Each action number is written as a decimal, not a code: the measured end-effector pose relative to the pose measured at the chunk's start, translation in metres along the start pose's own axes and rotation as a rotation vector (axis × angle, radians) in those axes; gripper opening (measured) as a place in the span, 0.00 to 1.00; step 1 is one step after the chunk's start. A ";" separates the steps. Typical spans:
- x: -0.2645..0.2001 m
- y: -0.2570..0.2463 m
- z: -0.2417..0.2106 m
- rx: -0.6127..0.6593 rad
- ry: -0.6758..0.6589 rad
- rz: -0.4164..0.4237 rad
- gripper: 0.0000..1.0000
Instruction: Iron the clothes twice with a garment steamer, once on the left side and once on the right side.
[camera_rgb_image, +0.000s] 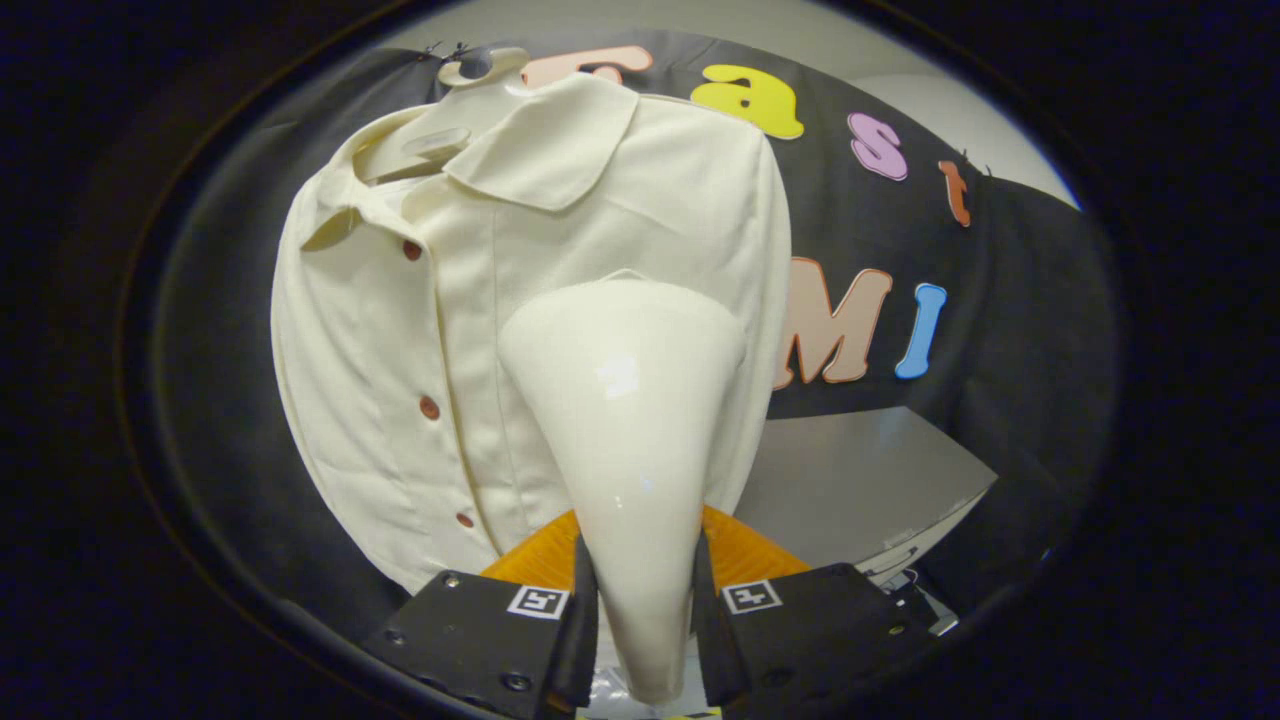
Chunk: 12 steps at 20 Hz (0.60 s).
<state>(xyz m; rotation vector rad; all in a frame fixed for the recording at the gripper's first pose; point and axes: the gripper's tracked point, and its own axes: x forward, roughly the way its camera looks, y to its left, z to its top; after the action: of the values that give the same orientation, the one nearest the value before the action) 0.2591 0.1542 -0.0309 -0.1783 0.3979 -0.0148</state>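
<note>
Cream garment steamer (625, 420) clamped in hand-held gripper (643, 605), head against shirt (440, 330)

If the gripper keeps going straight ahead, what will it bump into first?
Probably the cream button-up shirt. The gripper is shut on the glossy cream cone-shaped steamer, whose wide head points at the shirt and looks very close, though depth is unclear.

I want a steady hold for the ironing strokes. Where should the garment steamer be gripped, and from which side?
Grip the garment steamer at its narrow lower neck, from behind, one finger per flank, as the gripper does now. The body flares toward the shirt, so it likely cannot slip backward.
</note>
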 end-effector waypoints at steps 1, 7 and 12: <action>0.002 -0.001 -0.010 -0.006 0.019 -0.008 0.42; 0.011 0.007 -0.060 -0.023 0.084 -0.020 0.42; 0.016 0.012 -0.087 -0.017 0.105 -0.032 0.42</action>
<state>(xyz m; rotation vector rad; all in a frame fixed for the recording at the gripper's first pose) 0.2401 0.1505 -0.1176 -0.2012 0.4998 -0.0523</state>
